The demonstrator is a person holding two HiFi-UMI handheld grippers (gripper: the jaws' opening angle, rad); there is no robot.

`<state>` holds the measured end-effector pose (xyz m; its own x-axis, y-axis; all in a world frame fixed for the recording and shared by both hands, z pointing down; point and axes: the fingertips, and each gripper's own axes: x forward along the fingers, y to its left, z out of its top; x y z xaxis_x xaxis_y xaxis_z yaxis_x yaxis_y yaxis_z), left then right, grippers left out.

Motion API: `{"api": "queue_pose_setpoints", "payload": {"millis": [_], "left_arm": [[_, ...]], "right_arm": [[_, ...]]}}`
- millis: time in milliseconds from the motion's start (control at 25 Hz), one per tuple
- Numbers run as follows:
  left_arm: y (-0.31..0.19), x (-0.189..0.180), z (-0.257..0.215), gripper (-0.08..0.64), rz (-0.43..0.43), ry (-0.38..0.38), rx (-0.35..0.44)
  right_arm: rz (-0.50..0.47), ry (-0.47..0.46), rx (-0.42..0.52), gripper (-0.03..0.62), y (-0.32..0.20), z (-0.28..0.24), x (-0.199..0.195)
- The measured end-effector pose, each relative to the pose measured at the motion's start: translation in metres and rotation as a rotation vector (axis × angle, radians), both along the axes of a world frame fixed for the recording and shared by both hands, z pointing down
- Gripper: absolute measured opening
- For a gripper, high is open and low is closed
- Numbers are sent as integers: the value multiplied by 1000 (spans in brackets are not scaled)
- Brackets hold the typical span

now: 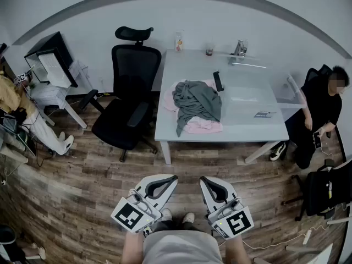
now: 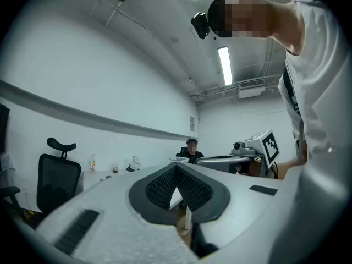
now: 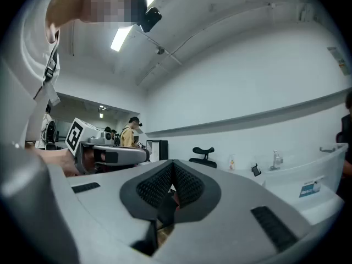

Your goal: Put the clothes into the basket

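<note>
Left gripper (image 1: 171,179): held low in front of the person, jaws clenched tip to tip, nothing between them.
Right gripper (image 1: 203,179): just beside the left one, jaws likewise pressed together and empty.
Shoes (image 1: 176,217): the person's toes show just below the two grippers.
Floor (image 1: 82,186): a stretch of wood planks lies between the grippers and the table.
Office chair (image 1: 129,100): black, with a headrest, standing at the table's near-left corner and angled toward it.
Table (image 1: 247,117): pale and rectangular, well apart from both grippers.
Clothes: a grey garment (image 1: 196,102) lies crumpled on top of a pink garment (image 1: 202,127) at the table's left half, the pink edge reaching the near rim.
Table clutter: a dark phone (image 1: 218,81) lies just beside the grey garment. A bottle (image 1: 179,42), a cup (image 1: 209,50) and a metal fixture (image 1: 239,48) line the far edge.
Right side: a seated person (image 1: 322,111) in black sits at the table's end, near a second dark chair (image 1: 324,191).
Left side: a desk with a monitor (image 1: 49,65) stands by the wall, another person (image 1: 19,111) next to it.
</note>
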<state>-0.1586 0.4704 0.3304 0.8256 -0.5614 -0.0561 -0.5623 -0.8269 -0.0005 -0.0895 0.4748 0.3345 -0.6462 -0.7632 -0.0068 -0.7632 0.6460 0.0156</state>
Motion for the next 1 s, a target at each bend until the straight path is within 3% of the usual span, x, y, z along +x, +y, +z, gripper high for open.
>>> {"api": "queue_pose_setpoints", "payload": {"millis": [360,520,680,1000], "left_arm": [[7,12,1,2,-16,-10,-1],[9,22,-2,2,-30,-14,-51],[6,26,-3,2,-44,-20,2],[-19,26,0,2,-36,-15,-13]], "right_arm": [[-10,-29,16,5,7,-5,12],[-31,-28,17,5,8,-7,17],[-45,-21,19,5,4,-7,22],[-31,-12,8,5,-23,-2,22]]}}
